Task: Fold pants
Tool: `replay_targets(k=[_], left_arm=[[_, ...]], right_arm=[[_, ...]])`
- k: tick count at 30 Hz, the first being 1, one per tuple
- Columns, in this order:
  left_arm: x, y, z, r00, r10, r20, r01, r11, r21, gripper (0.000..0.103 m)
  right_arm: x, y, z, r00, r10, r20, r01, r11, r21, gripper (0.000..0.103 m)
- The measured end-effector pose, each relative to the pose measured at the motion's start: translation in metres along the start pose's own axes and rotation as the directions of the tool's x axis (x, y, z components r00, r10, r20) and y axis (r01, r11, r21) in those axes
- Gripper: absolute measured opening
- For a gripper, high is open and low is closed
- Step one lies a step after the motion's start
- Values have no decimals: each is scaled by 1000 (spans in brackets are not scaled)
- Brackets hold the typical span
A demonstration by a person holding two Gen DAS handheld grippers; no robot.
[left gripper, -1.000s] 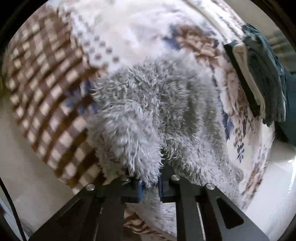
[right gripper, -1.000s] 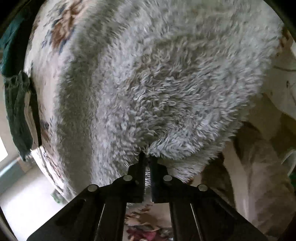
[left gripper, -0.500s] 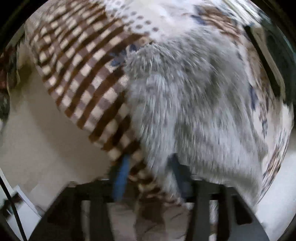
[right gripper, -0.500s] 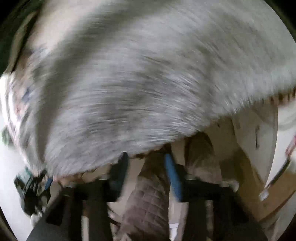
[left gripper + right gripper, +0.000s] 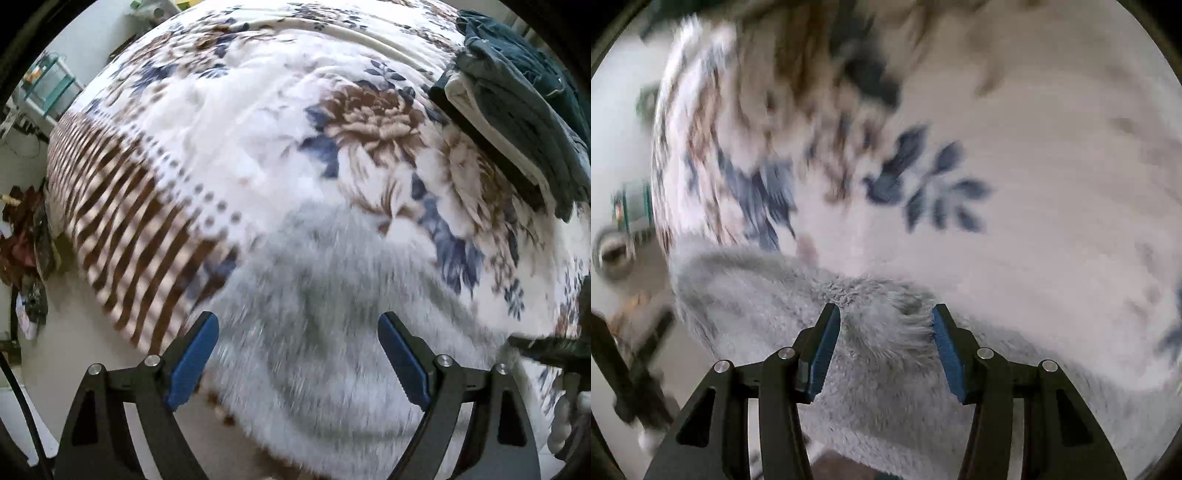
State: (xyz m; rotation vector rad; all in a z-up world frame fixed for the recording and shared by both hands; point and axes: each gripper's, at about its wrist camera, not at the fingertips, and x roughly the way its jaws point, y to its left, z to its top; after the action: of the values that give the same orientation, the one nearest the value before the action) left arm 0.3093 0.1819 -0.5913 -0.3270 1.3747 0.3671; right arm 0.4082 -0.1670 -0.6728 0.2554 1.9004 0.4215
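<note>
Both your grippers are released: left gripper [image 5: 297, 363] and right gripper [image 5: 886, 347] hover over the fluffy grey pants [image 5: 314, 332] on the bed [image 5: 258, 129], stretching toward your left gripper's twelve o'clock.

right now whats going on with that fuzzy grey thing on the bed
A person with a handheld gripper in each hand is folding fluffy grey pants on a floral blanket. At this moment neither holds them: the left gripper and the right gripper are both open above the fabric, which lies on the blanket. A stack of folded dark clothes sits on the blanket's far side.
</note>
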Motion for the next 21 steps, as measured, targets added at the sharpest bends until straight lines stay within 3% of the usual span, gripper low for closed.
replay_targets(k=[1,2,7,9,12,16,19,21], left_arm=[[7,-3,6,1000,2,-4,-2,1000,14,88],[13,-5,10,1000,0,-16,0,1000,26,88],[43,-9,18,998,9,-66,-5,998,68,88],[50,-7,19,997,9,-75,-4,998,67,88],[55,-4,18,996,12,-90,-7,998,63,88],[49,-3,18,997,5,-82,1,997,78,88],[53,-2,18,995,8,-96,0,997,81,88],[52,-1,16,995,16,-98,-9,997,79,88]], right_arm=[[-1,-1,-1,999,-47,-6,47,998,-30,19],[-2,2,2,997,-75,-2,75,997,-33,14],[-62,-1,14,978,-84,192,74,996,58,10],[-57,-5,19,985,-70,155,59,995,75,10],[-42,3,30,993,-110,49,109,993,34,21],[-80,-17,13,977,-41,209,11,990,143,62],[-91,-58,-4,972,-25,235,-36,967,251,62],[-71,-75,-8,992,-35,119,3,966,257,62]])
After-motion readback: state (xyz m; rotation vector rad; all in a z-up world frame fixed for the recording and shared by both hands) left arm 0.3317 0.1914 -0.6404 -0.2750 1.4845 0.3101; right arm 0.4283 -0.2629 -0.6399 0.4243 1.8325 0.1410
